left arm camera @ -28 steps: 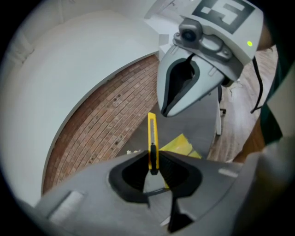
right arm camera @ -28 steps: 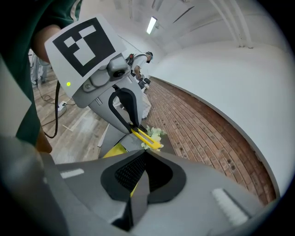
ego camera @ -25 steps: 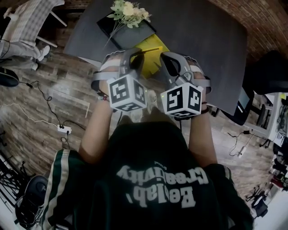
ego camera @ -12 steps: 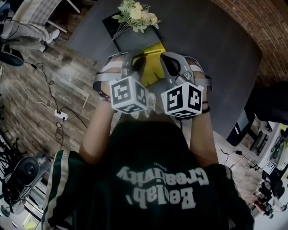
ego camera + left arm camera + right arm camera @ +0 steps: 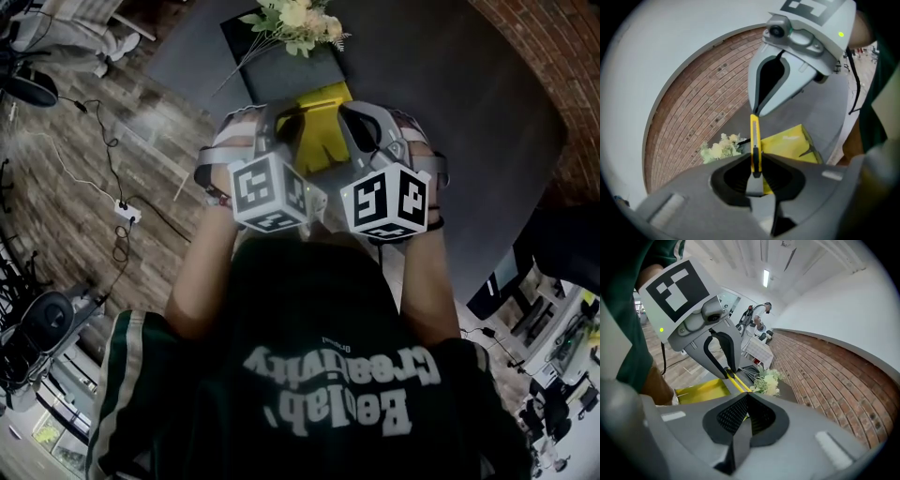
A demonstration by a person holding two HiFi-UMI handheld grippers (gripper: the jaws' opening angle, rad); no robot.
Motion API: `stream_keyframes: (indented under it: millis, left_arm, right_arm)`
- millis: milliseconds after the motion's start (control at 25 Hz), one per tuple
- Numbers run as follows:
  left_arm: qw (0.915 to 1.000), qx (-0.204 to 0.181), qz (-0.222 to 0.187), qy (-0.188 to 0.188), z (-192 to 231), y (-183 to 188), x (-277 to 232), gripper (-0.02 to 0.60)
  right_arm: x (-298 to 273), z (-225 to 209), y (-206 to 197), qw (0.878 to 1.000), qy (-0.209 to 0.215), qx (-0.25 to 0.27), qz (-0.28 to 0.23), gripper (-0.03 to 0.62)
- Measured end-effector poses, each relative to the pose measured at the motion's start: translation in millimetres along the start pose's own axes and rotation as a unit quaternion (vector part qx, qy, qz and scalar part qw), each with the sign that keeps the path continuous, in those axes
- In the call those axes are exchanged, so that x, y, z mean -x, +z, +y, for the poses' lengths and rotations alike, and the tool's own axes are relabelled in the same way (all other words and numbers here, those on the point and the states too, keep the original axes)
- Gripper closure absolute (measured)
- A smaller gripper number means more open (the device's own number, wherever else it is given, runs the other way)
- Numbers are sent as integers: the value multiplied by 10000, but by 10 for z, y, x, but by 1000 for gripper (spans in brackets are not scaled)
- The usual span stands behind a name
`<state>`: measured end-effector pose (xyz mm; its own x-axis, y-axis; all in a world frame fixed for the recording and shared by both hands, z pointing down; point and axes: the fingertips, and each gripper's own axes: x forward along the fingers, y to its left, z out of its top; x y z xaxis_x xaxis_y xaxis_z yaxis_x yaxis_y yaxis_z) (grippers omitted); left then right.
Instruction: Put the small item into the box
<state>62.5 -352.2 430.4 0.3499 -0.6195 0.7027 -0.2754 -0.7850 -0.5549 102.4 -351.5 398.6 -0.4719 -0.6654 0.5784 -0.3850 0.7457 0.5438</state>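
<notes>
Shifted since a second ago: table [image 5: 450,84] is filling more of the upper head view, and the chair at upper left is nearly leaving the frame.

Item: cutter [image 5: 754,140], slim, yellow, with a grey strip down its middle. It is hanging in the air across the gap between the two grippers, with the box behind it in both gripper views.
Left gripper [image 5: 754,174]: jaws are clamping the cutter's near end.
Right gripper [image 5: 746,399]: jaws are pinching the far end.
Box [image 5: 790,145]: yellow, open, lying on the table at centre of the head view, beneath the grippers.

Edges and room: table's left edge is running diagonally just left of the box; bare grey top is spreading to the right. Black tray [image 5: 281,70] with flowers [image 5: 305,17] is lying just above the box. Brick wall [image 5: 553,56] is closing the upper right.

Writing: shirt [image 5: 319,375] is showing upside-down print, seemingly "Beelab Creativity".
</notes>
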Motion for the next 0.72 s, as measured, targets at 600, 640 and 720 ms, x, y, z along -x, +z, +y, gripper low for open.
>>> stream_keyframes:
  millis: [600, 640, 720]
  left_arm:
    - [9979, 294, 322, -471, -196, -448, -524, 512]
    - [9977, 305, 339, -507, -217, -477, -557, 513]
    - [9971, 318, 364, -585, -264, -528, -632, 512]
  right_arm:
    - [-518, 248, -347, 9978, 580, -116, 287, 588]
    - [-552, 270, -384, 9975, 614, -142, 321, 588]
    - [-616, 302, -449, 9968, 673, -201, 376, 588]
